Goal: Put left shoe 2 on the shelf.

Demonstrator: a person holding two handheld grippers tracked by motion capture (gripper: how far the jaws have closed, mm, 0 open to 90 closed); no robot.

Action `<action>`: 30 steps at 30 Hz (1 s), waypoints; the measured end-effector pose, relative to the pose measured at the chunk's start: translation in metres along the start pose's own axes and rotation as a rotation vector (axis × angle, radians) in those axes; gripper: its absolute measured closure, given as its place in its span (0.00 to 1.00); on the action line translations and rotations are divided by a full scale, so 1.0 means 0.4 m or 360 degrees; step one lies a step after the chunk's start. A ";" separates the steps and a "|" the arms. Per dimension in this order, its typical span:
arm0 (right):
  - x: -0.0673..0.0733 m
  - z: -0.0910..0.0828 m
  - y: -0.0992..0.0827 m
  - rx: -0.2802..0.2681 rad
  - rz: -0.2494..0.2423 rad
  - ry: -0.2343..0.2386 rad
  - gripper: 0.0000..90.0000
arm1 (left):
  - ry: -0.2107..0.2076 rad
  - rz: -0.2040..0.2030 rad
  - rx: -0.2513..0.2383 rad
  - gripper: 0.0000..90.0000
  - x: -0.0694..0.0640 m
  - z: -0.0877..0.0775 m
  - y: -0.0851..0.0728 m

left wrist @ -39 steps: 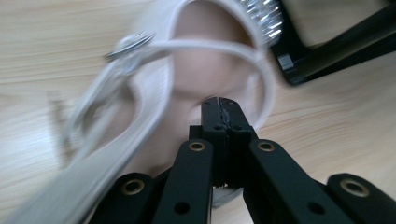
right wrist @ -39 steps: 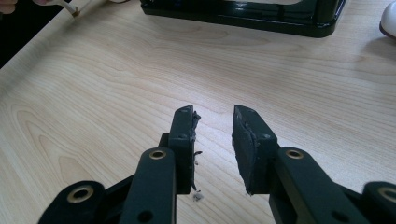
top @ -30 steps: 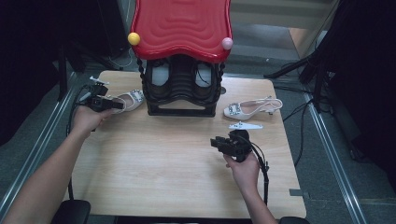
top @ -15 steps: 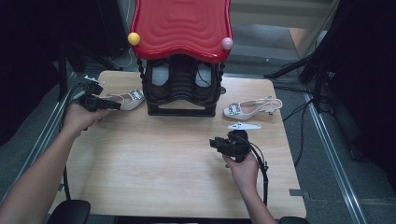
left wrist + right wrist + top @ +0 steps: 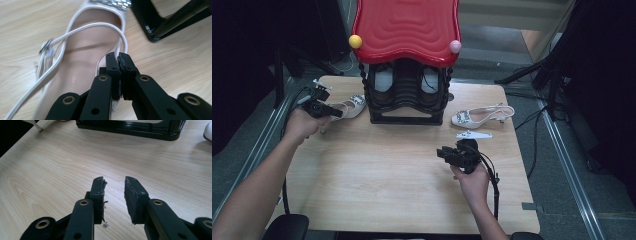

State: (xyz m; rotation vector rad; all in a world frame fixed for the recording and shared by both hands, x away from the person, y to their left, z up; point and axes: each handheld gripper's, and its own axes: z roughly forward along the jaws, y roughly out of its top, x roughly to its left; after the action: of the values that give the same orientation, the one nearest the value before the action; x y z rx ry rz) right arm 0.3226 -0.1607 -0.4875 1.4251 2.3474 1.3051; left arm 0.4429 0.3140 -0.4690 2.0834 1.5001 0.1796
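The left gripper has just closed its jaws, and they now pinch the thin heel strap of the white sandal, which lies on the table just left of the black shoe rack. The right gripper hovers over bare wood near the front right with its jaws partly open and nothing between them. For a sound lift, the pinch should stay low on the strap, close to where it meets the sole, and the pull should go straight up so the strap does not slip through the pads. The sandal's long axis runs roughly left to right across the table, its jewelled toe pointing toward the rack and its heel toward the left edge. A second sandal lies to the right of the rack.
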 end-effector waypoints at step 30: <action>-0.002 0.000 0.000 0.0004 0.0009 -0.0001 0.78 | -0.0105 -0.0110 -0.0171 0.55 -0.012 -0.090 0.042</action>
State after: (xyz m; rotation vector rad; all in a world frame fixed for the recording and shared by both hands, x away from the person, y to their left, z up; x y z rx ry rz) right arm 0.3228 -0.1614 -0.4877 1.4332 2.3474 1.3034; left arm 0.4401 0.3189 -0.4294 1.9319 1.4873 0.1604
